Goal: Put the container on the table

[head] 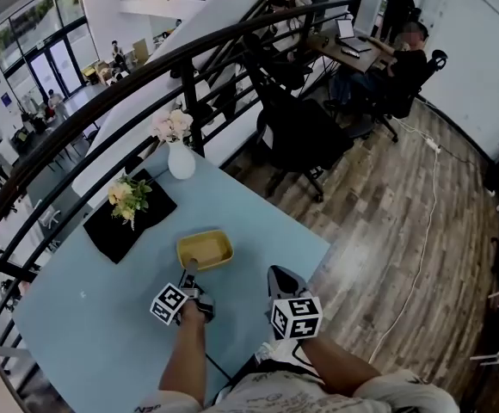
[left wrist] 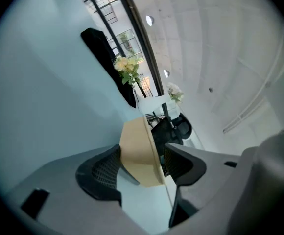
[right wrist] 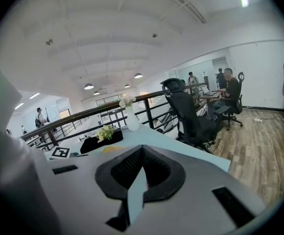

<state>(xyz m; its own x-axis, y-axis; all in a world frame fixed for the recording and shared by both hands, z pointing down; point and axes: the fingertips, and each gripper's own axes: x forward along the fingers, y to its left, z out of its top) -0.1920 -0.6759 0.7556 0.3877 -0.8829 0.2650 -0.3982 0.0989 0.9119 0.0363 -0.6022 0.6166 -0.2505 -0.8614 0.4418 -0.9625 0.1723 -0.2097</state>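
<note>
Yellow plastic, by its look, the container [head: 205, 249] sits flat on the pale blue desk [head: 103, 317], a little in from the near edge where the person stands and well apart from the far corner with the white vase [head: 181, 160]. The placing looks done to us, so the risk lies in the retreat. The left hand-held gripper [head: 191, 269] has let go, yet its jaws straddle the container's near wall, one on each side. In the left gripper view a dark gap shows between the rim and one pad, while the other pad [left wrist: 107, 173] lies just beside the wall, perhaps touching. If we pull back along the desk instead of lifting clear first, that pad could hook the rim and drag the container toward the near edge, or tip it up. It looks light and shallow, so a small snag would likely move it. The right hand-held gripper [head: 277, 275] is clenched on nothing and hovers over the near edge, apart from the container. A careless swing from it could also knock the container. The container is a low, open, rectangular tray with rounded corners. It seems empty, and it reads paler and more tan in the left gripper view [left wrist: 139, 153].
</note>
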